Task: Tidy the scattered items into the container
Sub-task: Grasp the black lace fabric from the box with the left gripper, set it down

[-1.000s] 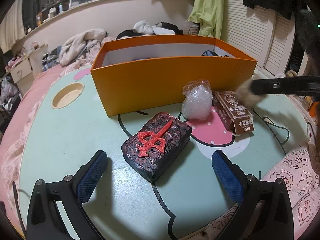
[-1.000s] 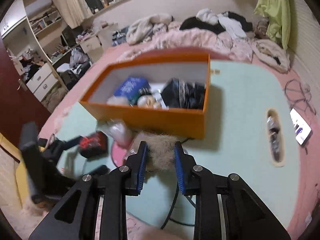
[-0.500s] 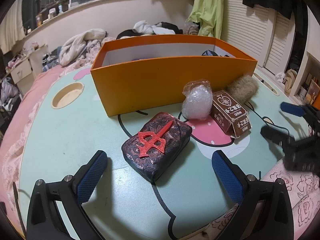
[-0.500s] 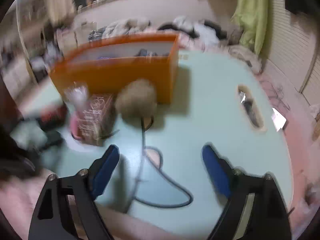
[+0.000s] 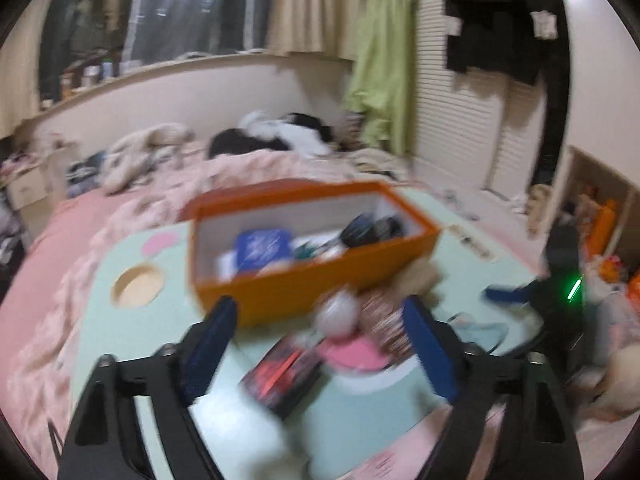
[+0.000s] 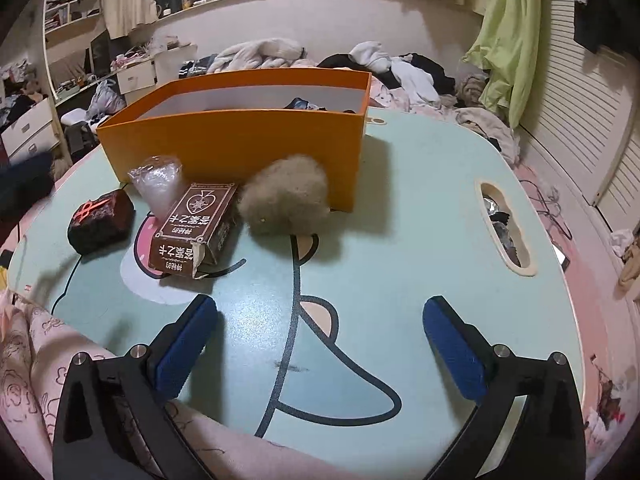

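1. Read the right gripper [image 6: 320,308] as released: jaws opening wide, nothing between them, low over the table [image 6: 420,220].
2. Read the left gripper [image 5: 320,312] as empty too: jaws closing on nothing, raised above the table, though heavy blur there makes this less sure.
3. Count 4 items outside the orange box [image 6: 232,148]: fuzzy ball [image 6: 286,200] touching its front wall, brown card pack [image 6: 192,228] just beside the ball, clear plastic wad [image 6: 158,180] behind the pack, and dark block with a red mark [image 6: 100,220] off to the left.
4. Take the fuzzy ball with the right gripper, as probably the nearest target.
5. Approach from the near side, straddle its widest part, and keep clear of the box wall and the card pack.
6. Close gently, since soft fluff likely compresses and slips.
7. Lift above the box rim before crossing over it, then release over a bare patch inside.
8. Leave the dark block for the left gripper and reopen its jaws first.
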